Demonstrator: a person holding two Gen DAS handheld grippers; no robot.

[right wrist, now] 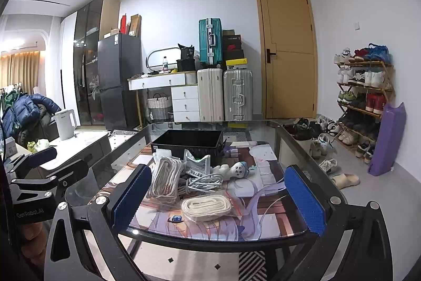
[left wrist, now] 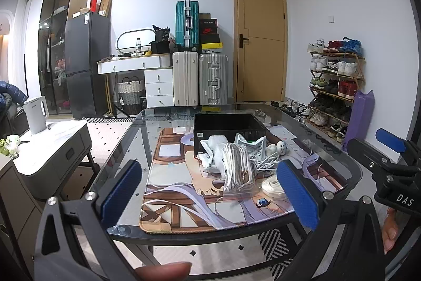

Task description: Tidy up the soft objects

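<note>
Right claw, "DAS" lettering

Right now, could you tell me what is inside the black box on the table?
Nothing shows above the black box rim, and its visible inner walls look bare. Its floor is hidden by the near wall.

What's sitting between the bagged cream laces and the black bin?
In the right wrist view, a tangle of white cable, a torn foil pouch and a small doll lie between the bagged cream laces and the black bin.
</note>
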